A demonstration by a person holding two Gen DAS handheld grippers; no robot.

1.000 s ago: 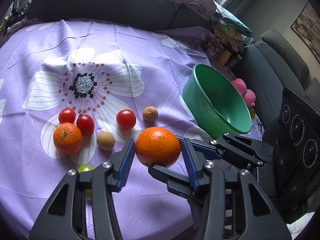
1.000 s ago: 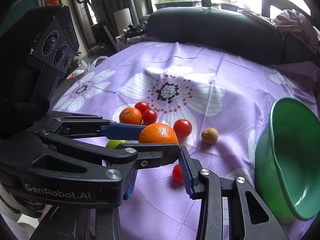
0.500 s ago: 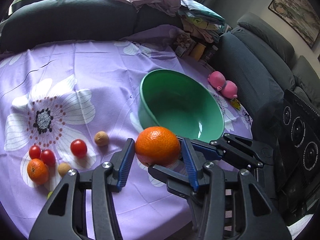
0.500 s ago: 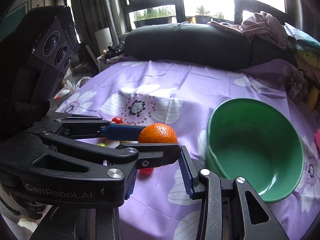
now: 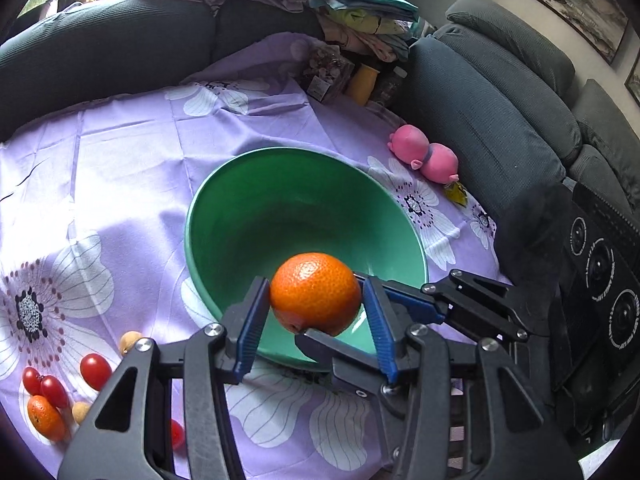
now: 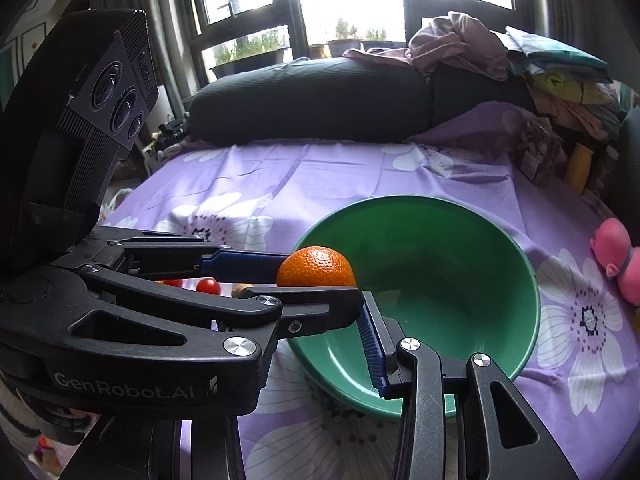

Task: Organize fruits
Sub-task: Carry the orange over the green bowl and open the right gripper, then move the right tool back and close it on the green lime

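A large orange hangs over the near rim of the green bowl, and my left gripper is shut on it, blue pads pressing both sides. In the right wrist view the orange shows above the bowl. My right gripper sits close beside and under the left one, jaws apart with no fruit in them; its left finger is hidden behind the left gripper. Cherry tomatoes, a small orange and small brown fruits lie on the purple cloth at lower left.
A pink toy lies right of the bowl. A yellow bottle and a snack bag stand at the table's far corner. Dark sofas with piled clothes border the table behind and to the right.
Both grippers have swung right together, carrying the orange from above the fruit group to over the green bowl's near rim. The grip has not changed.
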